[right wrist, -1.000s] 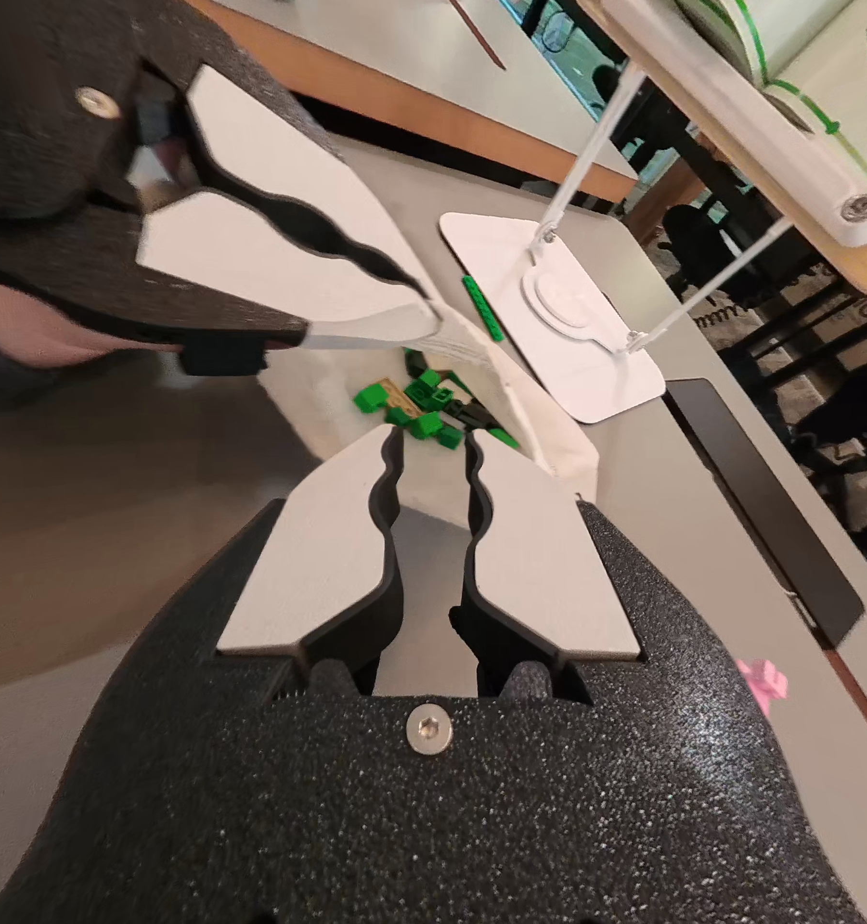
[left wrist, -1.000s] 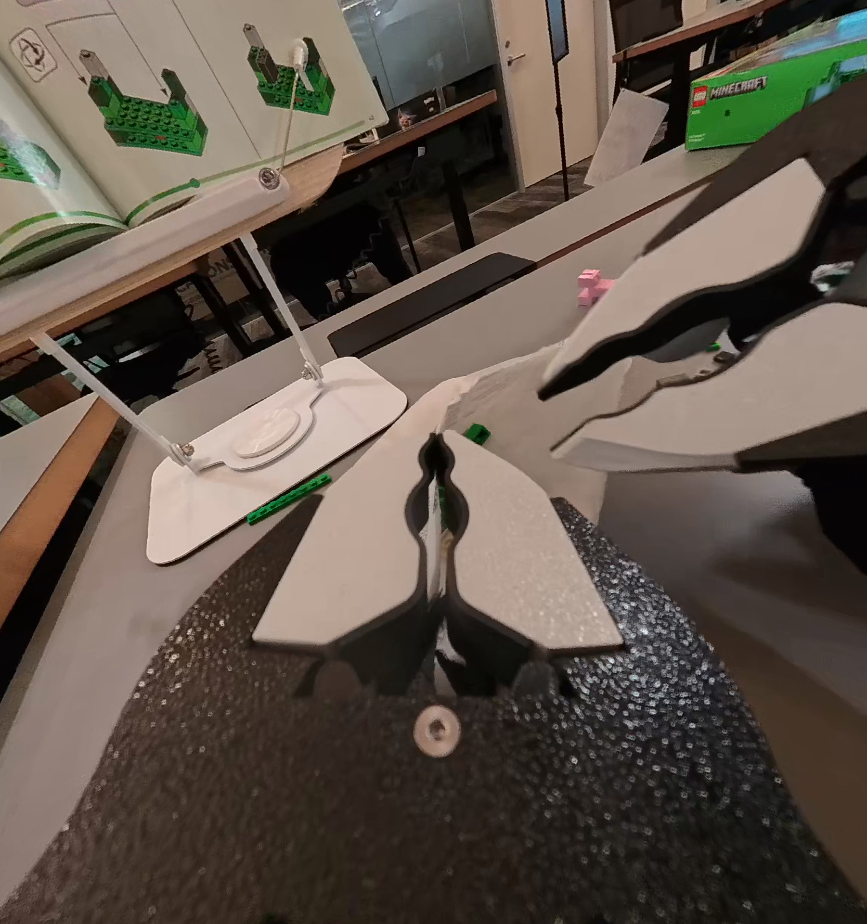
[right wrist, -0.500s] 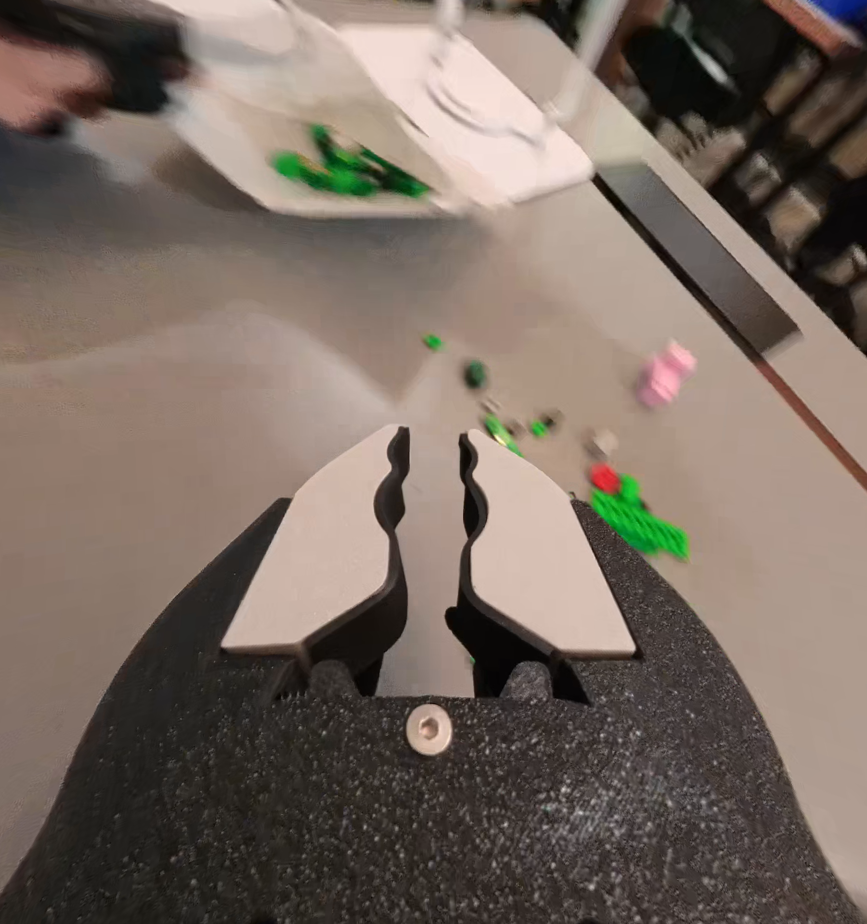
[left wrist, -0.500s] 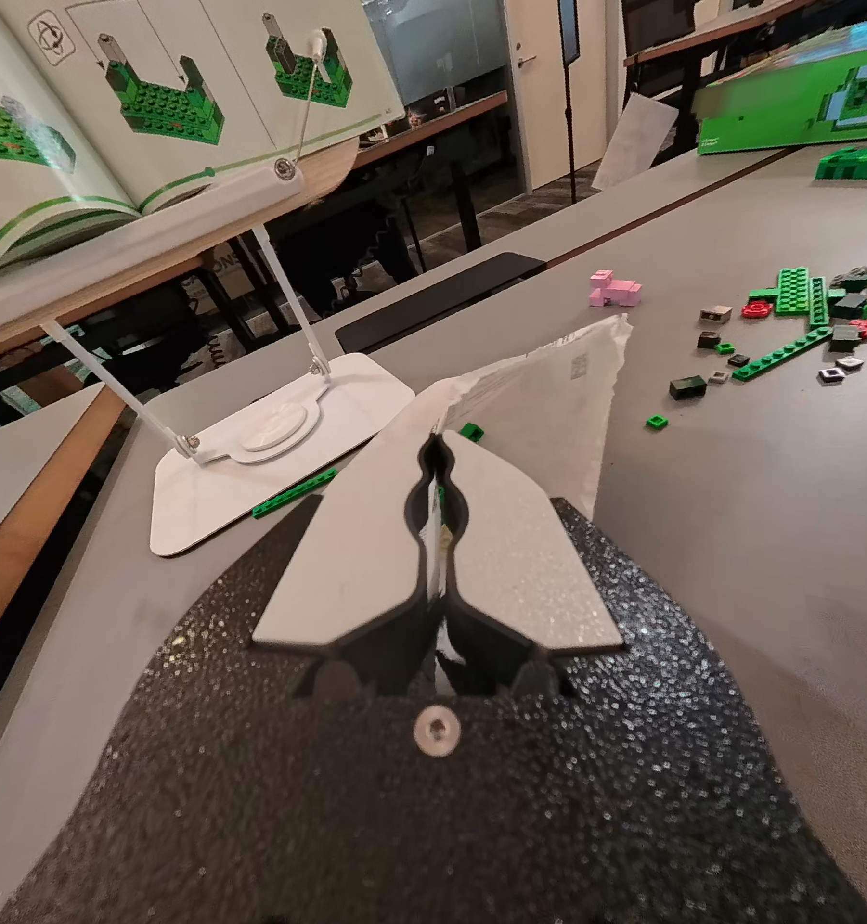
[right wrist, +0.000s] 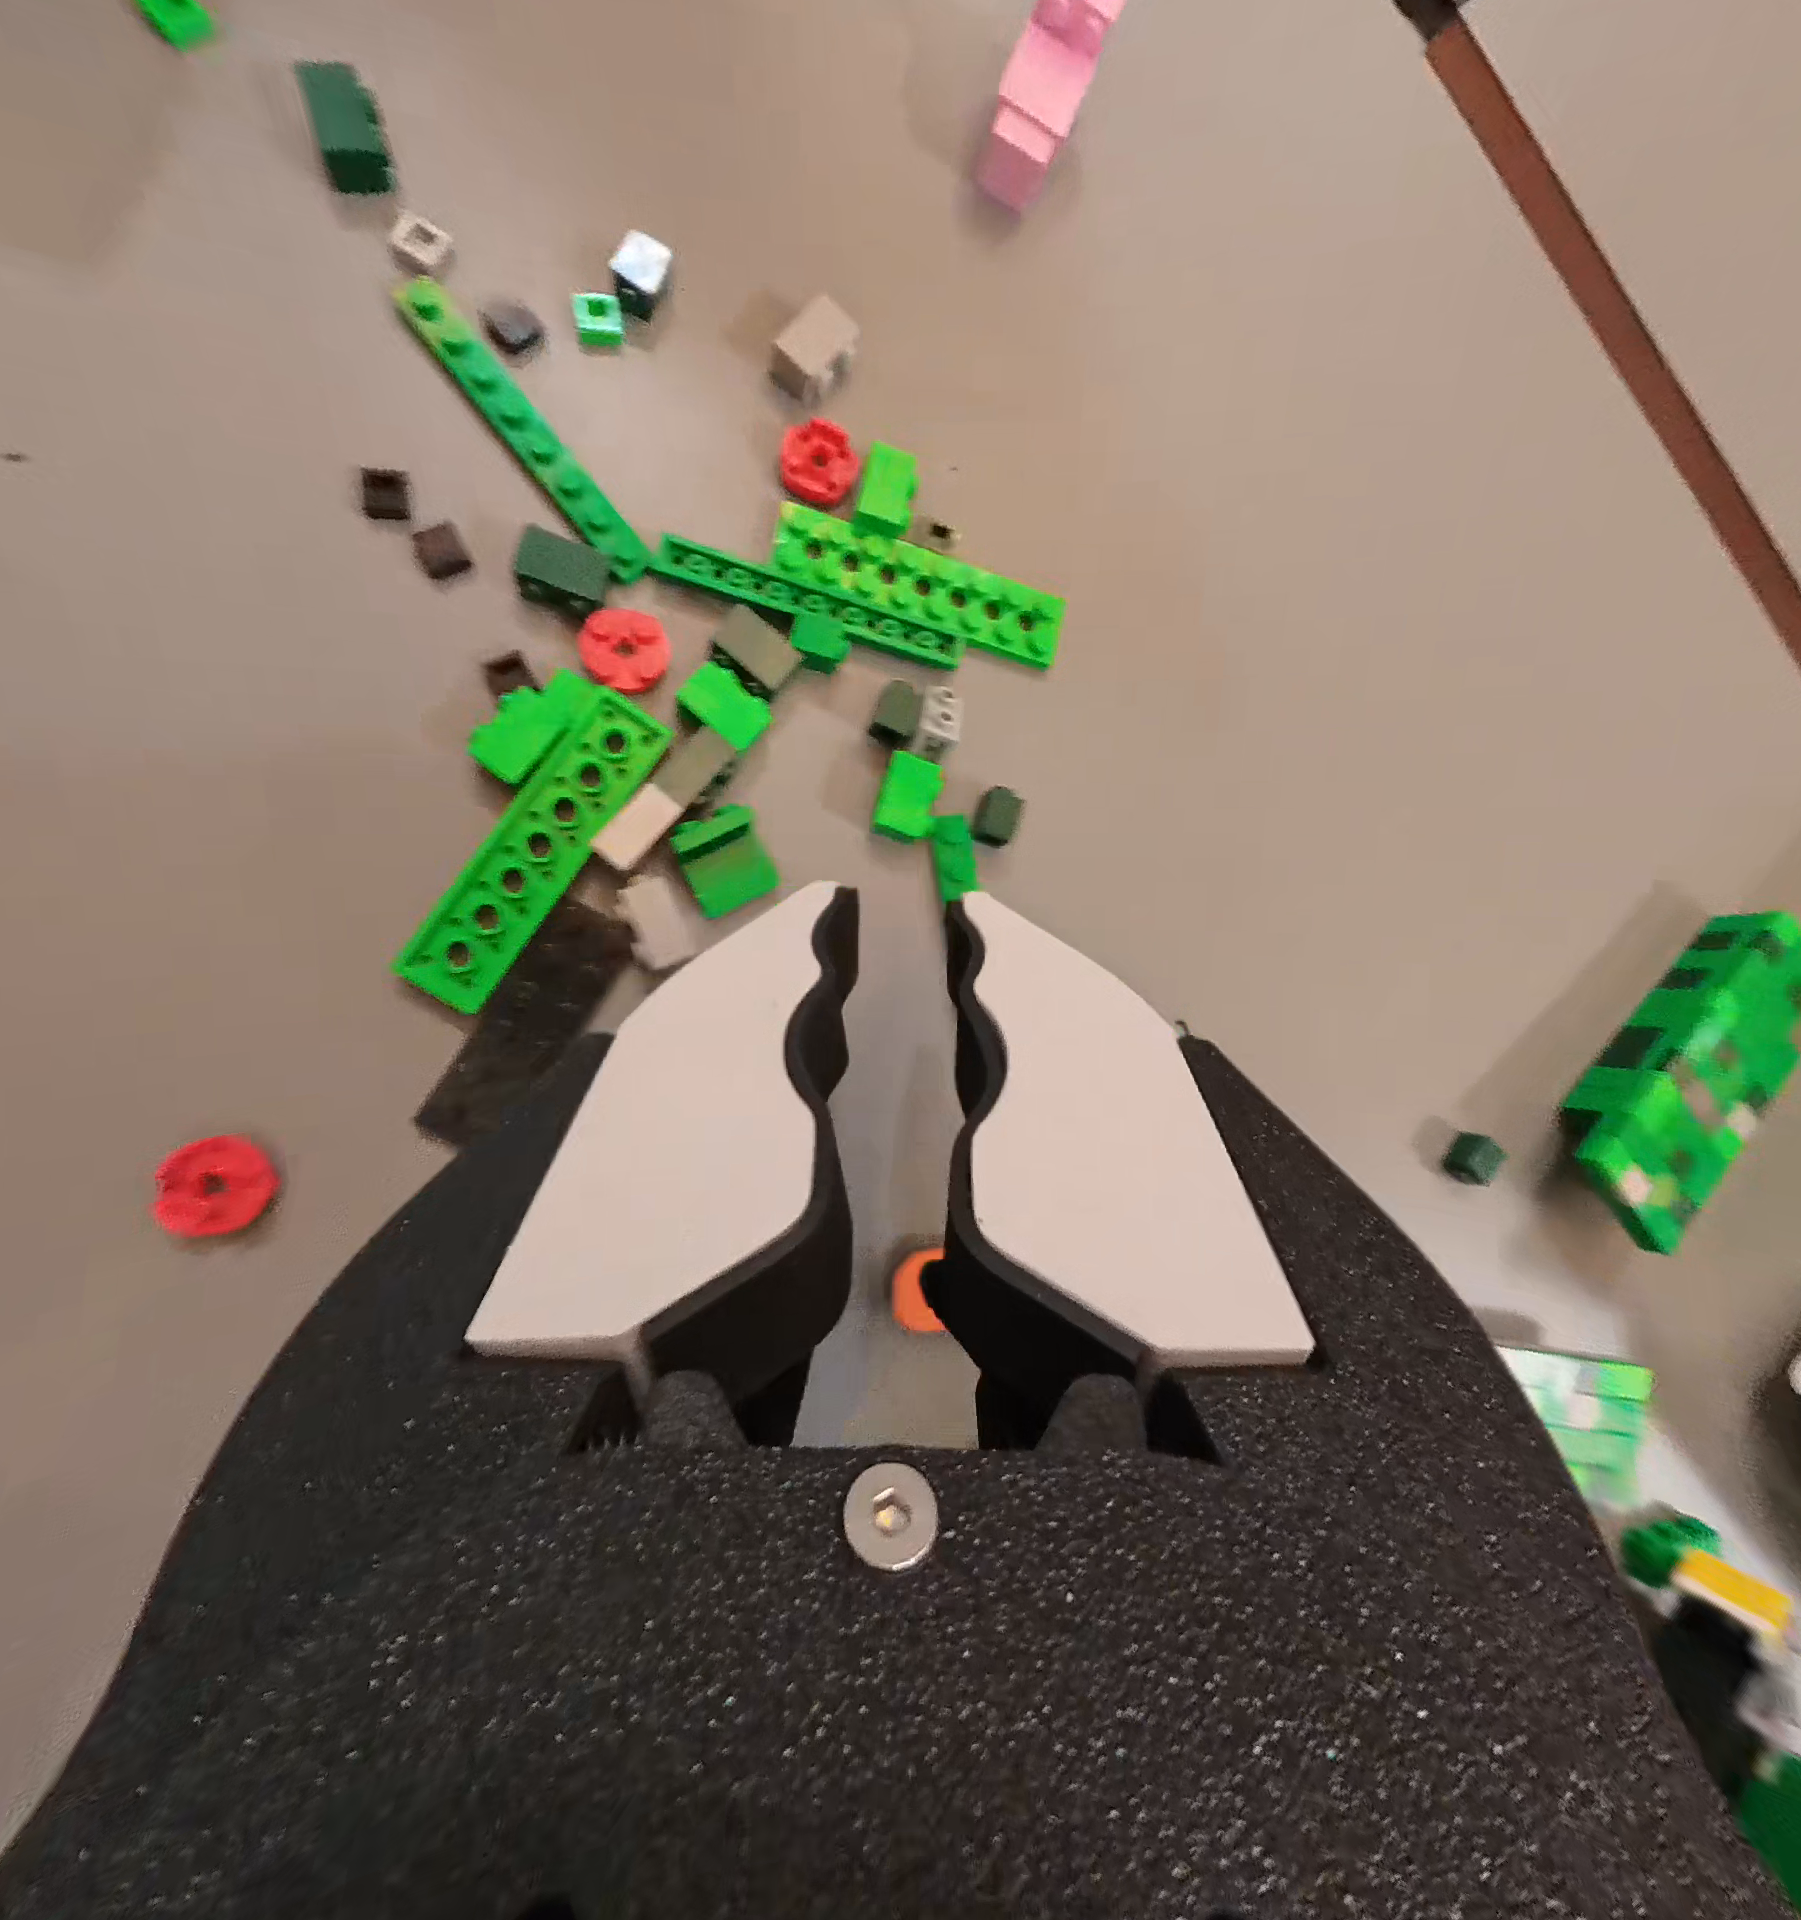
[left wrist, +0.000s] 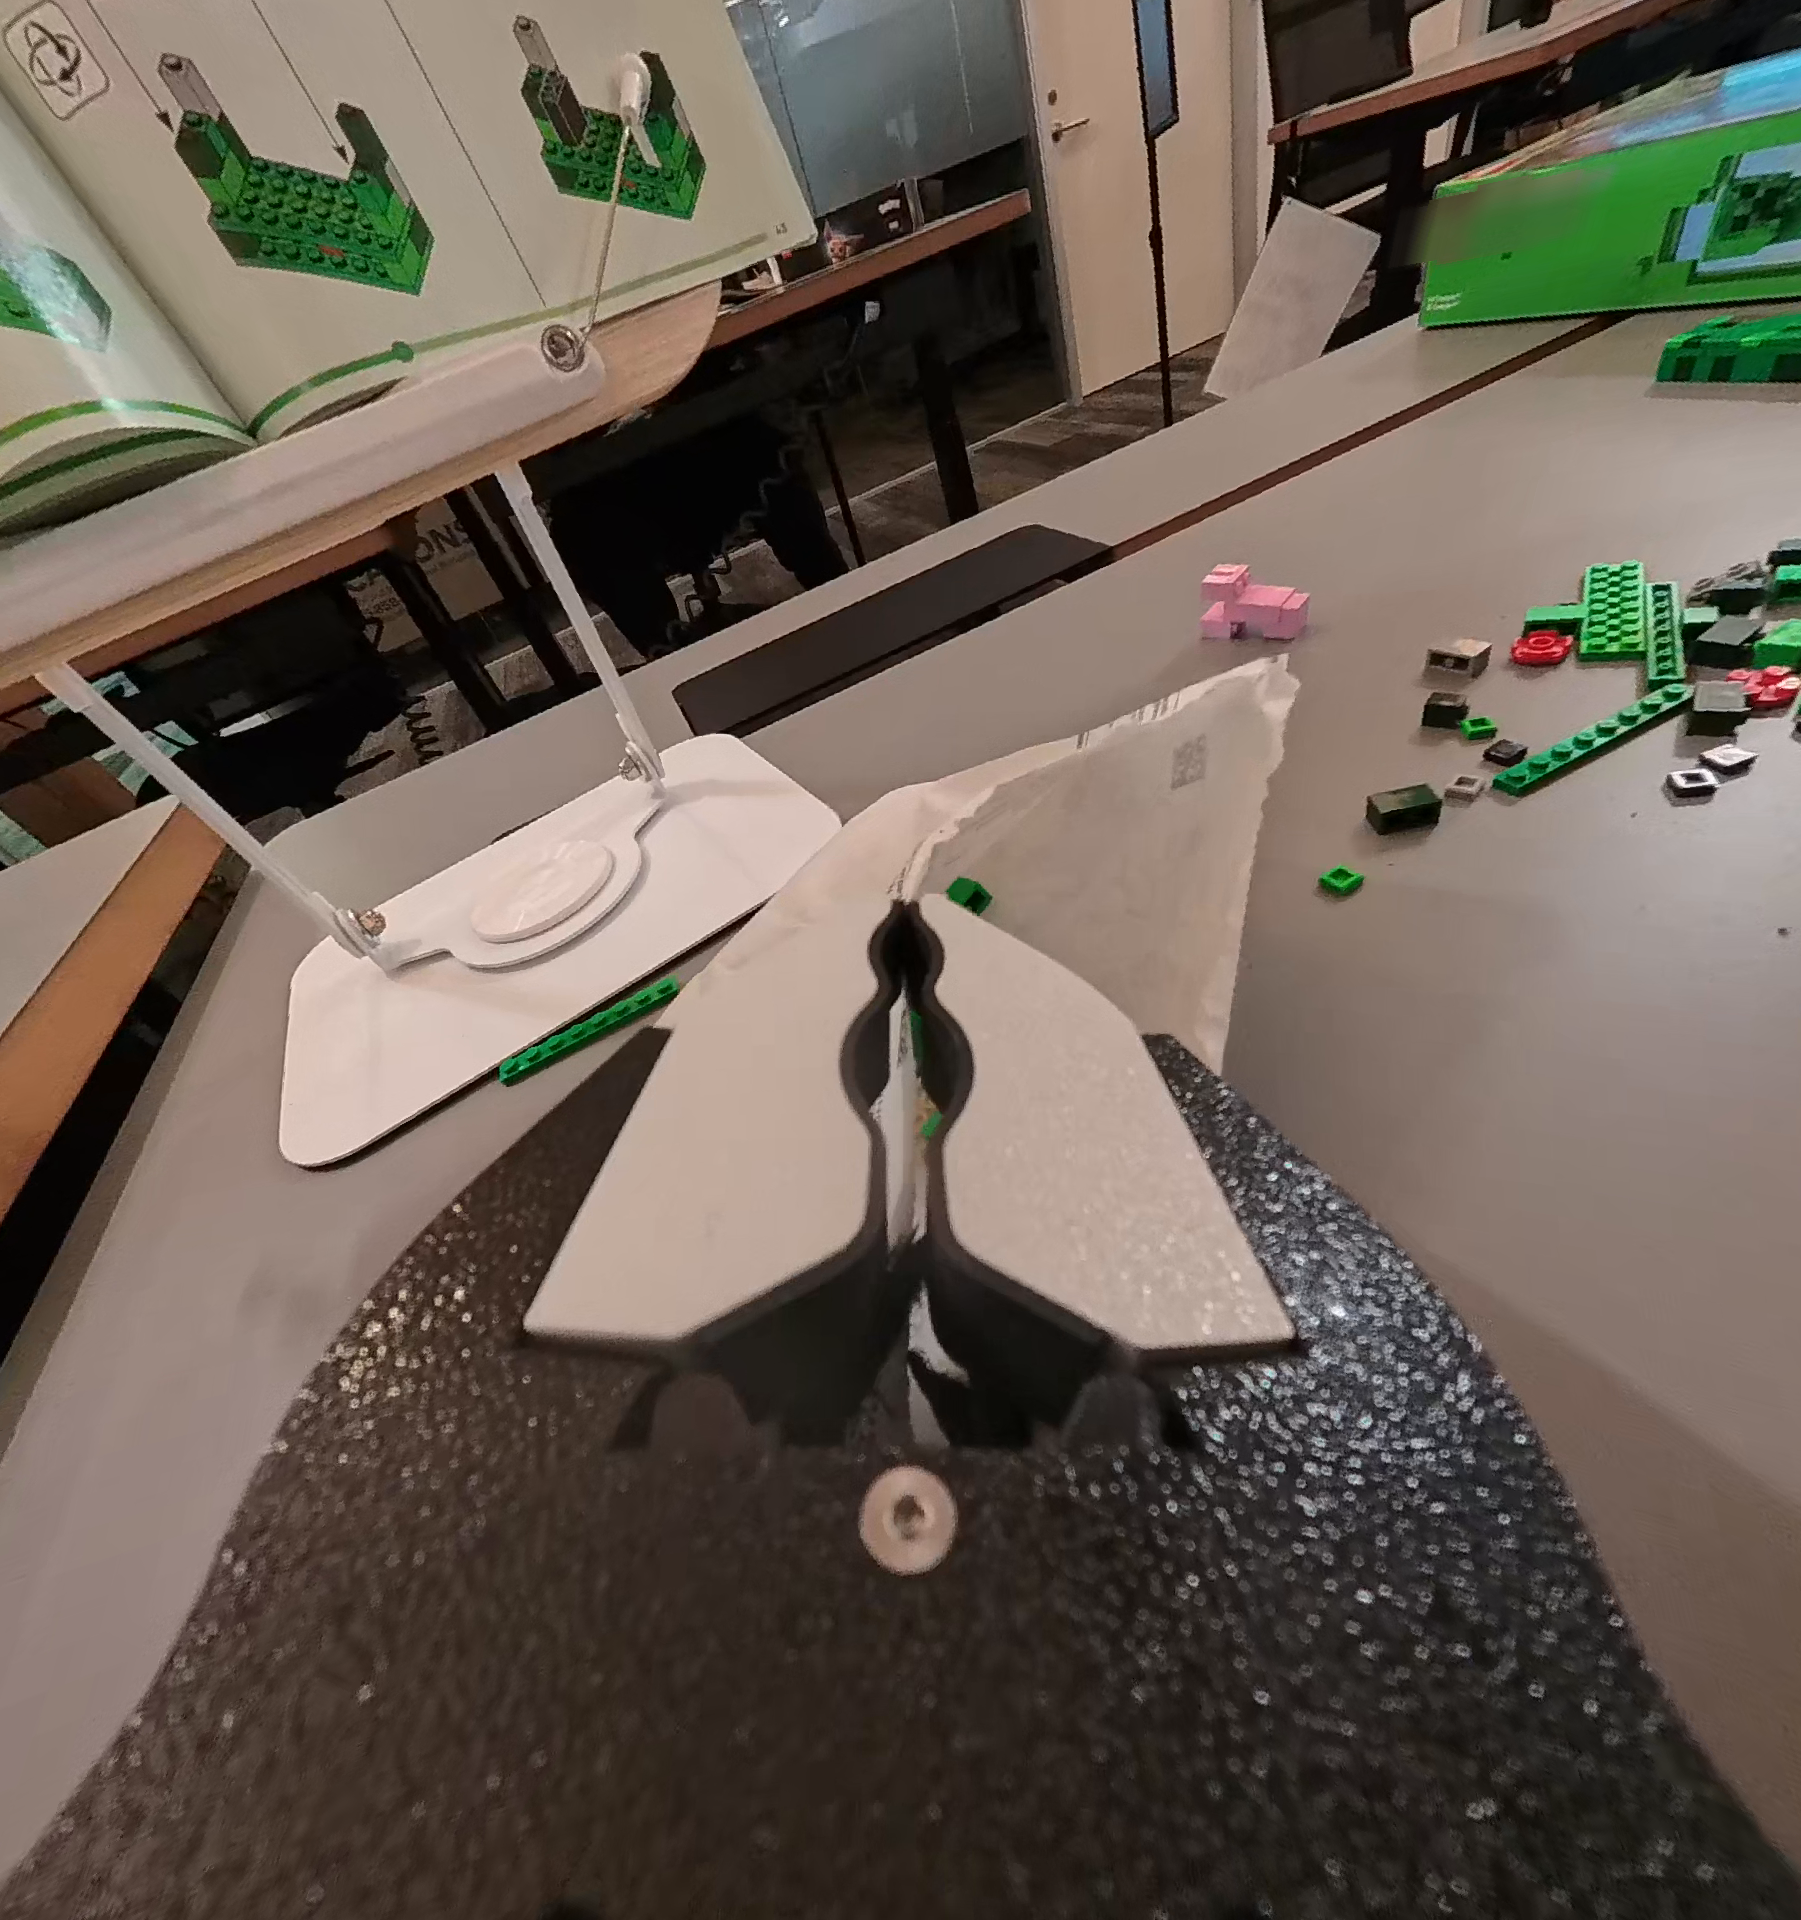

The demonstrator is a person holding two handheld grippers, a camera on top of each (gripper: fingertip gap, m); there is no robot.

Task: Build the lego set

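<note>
My left gripper (left wrist: pixel 906 914) is clenched on the torn edge of a white paper bag (left wrist: pixel 1104 831) — the bag wall runs between the two fingers and stands up just ahead of the tips. A small green piece (left wrist: pixel 969 891) shows at the bag mouth; a bit more green is visible low in the gap between the fingers. Behind the bag, a white stand base (left wrist: pixel 522 935) sits on the grey table (left wrist: pixel 1498 1091), with a thin green plate (left wrist: pixel 589 1029) lying at its near edge. The stand carries an open instruction booklet (left wrist: pixel 356 187), upper left. A pink figure (left wrist: pixel 1251 601) sits beyond the bag, apart from it.

My right gripper (right wrist: pixel 901 904) is released, nothing between the fingers, approx. above the loose parts. Just ahead of the tips: green plates (right wrist: pixel 917 587), a green holed beam (right wrist: pixel 532 852), red round pcs (right wrist: pixel 621 646), grey and dark small bricks — all scattered on the table, several touching. One red round pc (right wrist: pixel 215 1184) lies apart, to the left. A part-built green assembly (right wrist: pixel 1706 1081) stands to the right, well apart from the pile. View is slightly blurred.
</note>
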